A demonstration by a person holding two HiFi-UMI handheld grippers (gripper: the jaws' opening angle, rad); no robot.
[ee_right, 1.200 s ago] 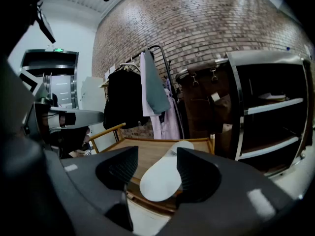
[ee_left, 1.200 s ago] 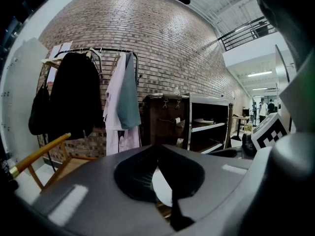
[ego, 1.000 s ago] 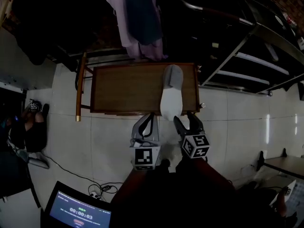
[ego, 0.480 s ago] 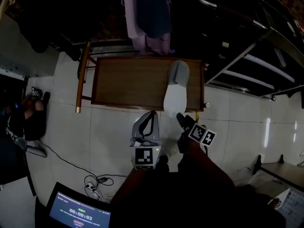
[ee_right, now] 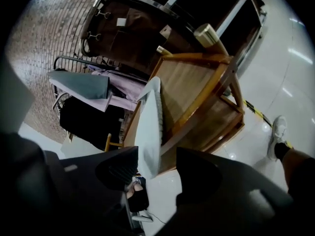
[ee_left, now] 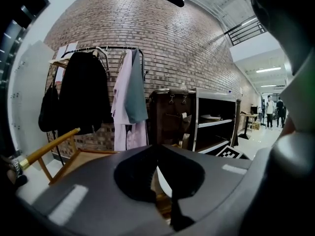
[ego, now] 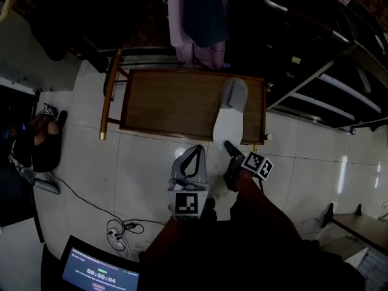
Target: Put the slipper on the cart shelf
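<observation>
Left gripper (ego: 194, 150), nearest: grey jaws pressed together, nothing in them, parked over the pale tiled floor (ego: 151, 162) short of the cart.

Right gripper (ee_right: 157, 157): a second ago it sat level at the slipper's heel. Now it is rolled onto its side, with its marker cube tipped over. Its black jaws are spread and easing closed. The heel stands between them, close to one jaw with a clear gap to the other, so there is no pinch.

White-soled slipper with a grey toe cap (ego: 229, 115): lies flat along the right end of the brown wooden cart (ego: 163, 102), on its top shelf. The toe points away, and the heel overhangs the near edge slightly. It sits in much the same spot as a second ago. Seen edge-on from the right gripper view, the sole is thin and flat, with a stitched rim.

Reading: the slipper looks set down and carried by the shelf. The overhanging heel may want a push inward.

Beyond the cart: pink and grey-blue garments (ego: 197, 23) hang on a rail, with a brick wall (ee_left: 172, 48) behind.
</observation>
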